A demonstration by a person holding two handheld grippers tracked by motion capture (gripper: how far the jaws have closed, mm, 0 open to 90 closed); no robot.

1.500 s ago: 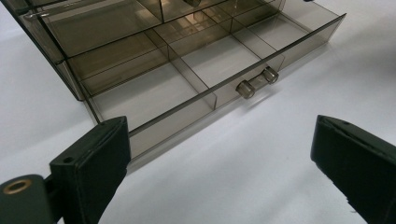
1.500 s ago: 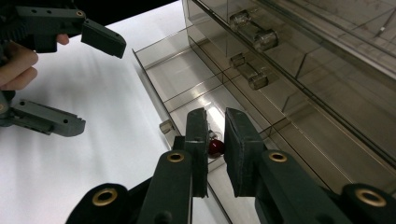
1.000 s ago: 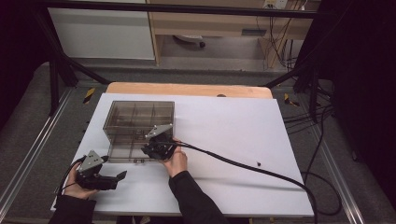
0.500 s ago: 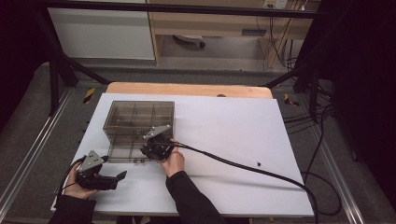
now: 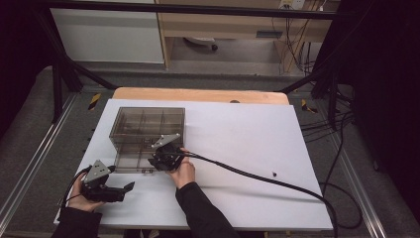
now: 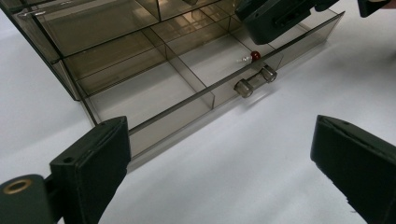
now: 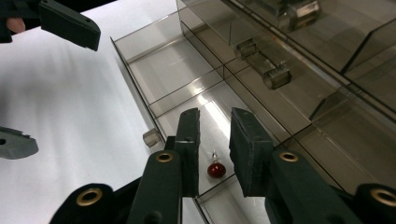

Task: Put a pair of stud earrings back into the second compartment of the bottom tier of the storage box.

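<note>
A smoky clear drawer cabinet [image 5: 143, 126] stands on the white table, with its bottom drawer [image 6: 154, 93] pulled out. A small red bulb with wire legs [image 7: 216, 169] lies on the floor of a drawer compartment, near the knob handle [image 6: 254, 80]. My right gripper [image 7: 215, 126] hovers just over the bulb; its jaws have just been opening and stand slightly apart, with no pad touching the bulb [image 6: 255, 55]. From above, the right gripper [image 5: 156, 161] is at the drawer's right end. My left gripper [image 5: 125, 190] rests open near the table's front left, with nothing between its wide jaws [image 6: 219, 130].
The right gripper's black cable [image 5: 257, 176] runs across the table [image 5: 247, 134] to the right edge. A tiny dark speck [image 5: 274, 174] lies beside it. Other drawers with handles [image 7: 275, 74] sit stacked above the open one. Metal frame rails border both sides.
The right hand has barely shifted at the open drawer. The left gripper has stayed where it was.
</note>
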